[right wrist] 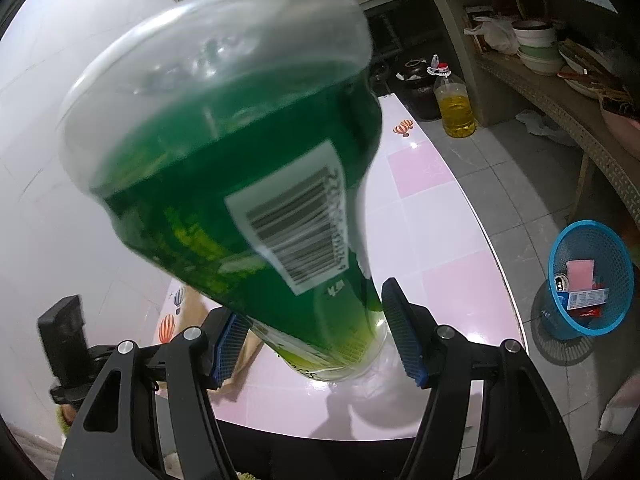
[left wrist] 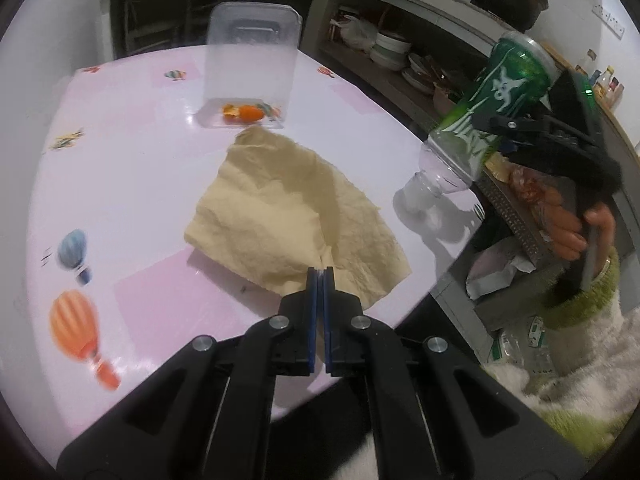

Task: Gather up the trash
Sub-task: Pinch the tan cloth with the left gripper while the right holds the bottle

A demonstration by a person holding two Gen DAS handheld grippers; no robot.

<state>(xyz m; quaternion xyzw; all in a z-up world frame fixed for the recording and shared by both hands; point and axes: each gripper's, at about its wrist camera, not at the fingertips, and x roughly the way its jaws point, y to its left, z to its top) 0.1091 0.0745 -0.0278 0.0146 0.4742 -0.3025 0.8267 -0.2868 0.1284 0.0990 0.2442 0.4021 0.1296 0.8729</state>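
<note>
Left tongs [left wrist: 319, 276] sit nearest the lens, blue pads pressed together on the near edge of a crumpled beige paper sheet [left wrist: 288, 216]. That sheet lies on the pink counter [left wrist: 132, 184], which carries printed hot-air balloons. Beyond the sheet, a clear plastic container [left wrist: 251, 64] stands upright on the counter, with orange peel [left wrist: 242, 113] at its base.

Right tongs [right wrist: 316, 340] are clamped on a green-labelled plastic bottle [right wrist: 240, 168], one pad against each side of its lower body. In the left wrist view the same bottle [left wrist: 492, 108] is tilted, neck downward, mouth just above the counter edge; whether it touches cannot be determined. A person's hand [left wrist: 580, 228], in a green-cuffed sleeve, holds the right tool.

On the tiled floor beside the counter stands a blue mesh basket [right wrist: 592, 240] containing wrappers. A yellow oil jug [right wrist: 456, 108] stands farther back on the floor
</note>
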